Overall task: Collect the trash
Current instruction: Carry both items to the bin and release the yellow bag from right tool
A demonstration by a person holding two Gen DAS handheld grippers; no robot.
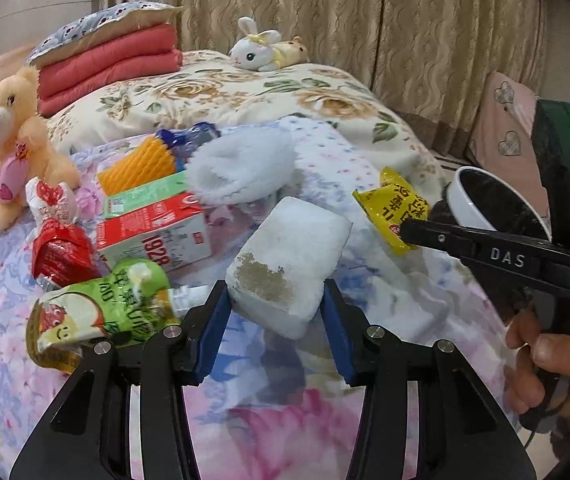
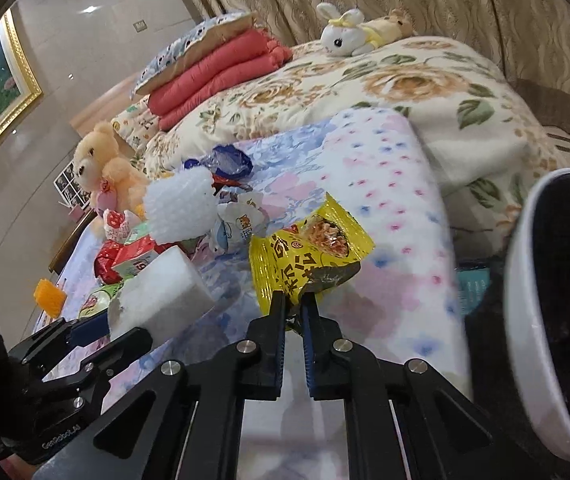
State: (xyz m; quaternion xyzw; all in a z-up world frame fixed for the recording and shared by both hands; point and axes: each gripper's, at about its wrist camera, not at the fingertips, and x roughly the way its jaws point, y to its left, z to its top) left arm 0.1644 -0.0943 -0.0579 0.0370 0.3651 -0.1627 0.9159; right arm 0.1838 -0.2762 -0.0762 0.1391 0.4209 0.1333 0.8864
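Observation:
My left gripper (image 1: 275,294) is shut on a white foam block (image 1: 289,260) and holds it above the floral bed cover; the block also shows in the right wrist view (image 2: 165,292). My right gripper (image 2: 293,300) is shut on the bottom edge of a yellow snack wrapper (image 2: 309,252), which also shows in the left wrist view (image 1: 395,208). A white bin with a black liner (image 2: 541,320) stands at the right, close to the wrapper. More trash lies to the left: a red milk carton (image 1: 157,236), a green juice pouch (image 1: 101,312), a red wrapper (image 1: 61,252) and white foam netting (image 1: 241,168).
A teddy bear (image 1: 9,144) sits at the left edge of the bed. Folded red blankets (image 1: 105,64) and a plush rabbit (image 1: 261,50) lie further back. Orange foam netting (image 1: 141,168) and a blue wrapper (image 1: 189,136) lie behind the carton. Curtains hang behind the bed.

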